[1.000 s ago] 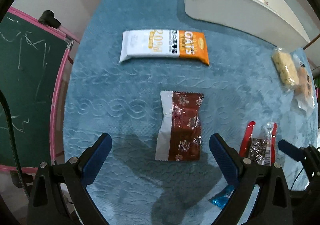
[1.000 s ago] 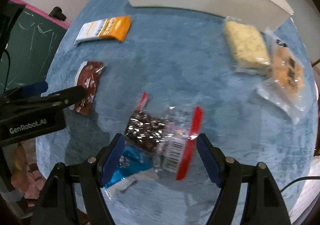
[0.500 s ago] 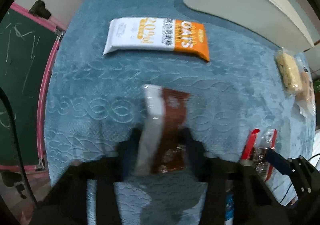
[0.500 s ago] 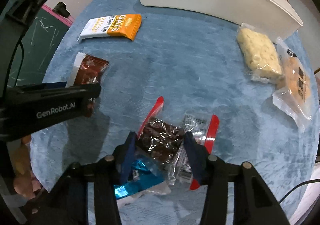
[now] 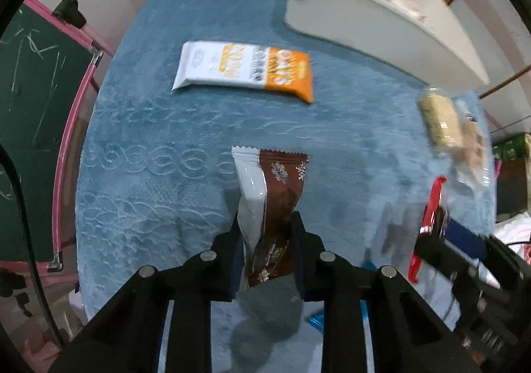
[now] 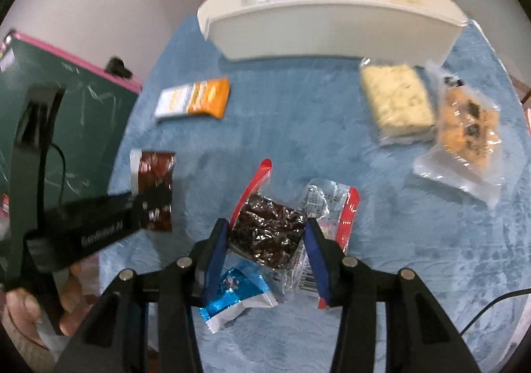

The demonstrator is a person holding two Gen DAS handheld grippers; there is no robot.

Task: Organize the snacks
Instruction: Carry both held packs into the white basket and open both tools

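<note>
My left gripper (image 5: 267,240) is shut on the lower half of a brown-and-white snack packet (image 5: 272,193). The packet sticks up between the pads, just above the blue cloth (image 5: 159,180). My right gripper (image 6: 267,240) is shut on a clear red-edged packet of dark snack (image 6: 268,230). A second clear red-edged packet (image 6: 332,207) overlaps it on the right. A blue foil packet (image 6: 235,293) lies under the left finger. At the far edge stands a white bin (image 6: 332,31) with several snacks inside.
An orange-and-white oat bar (image 5: 245,69) lies in front of the bin (image 5: 365,24). A pale rice bar (image 6: 395,101) and a cookie packet (image 6: 464,127) lie at the right. A green chalkboard with a pink frame (image 5: 30,107) borders the left. A hand (image 6: 20,306) holds the left gripper.
Both grippers stood open over their packets and have closed on them. The brown packet and the dark snack packet now sit pinched between the pads, raised slightly off the cloth.
</note>
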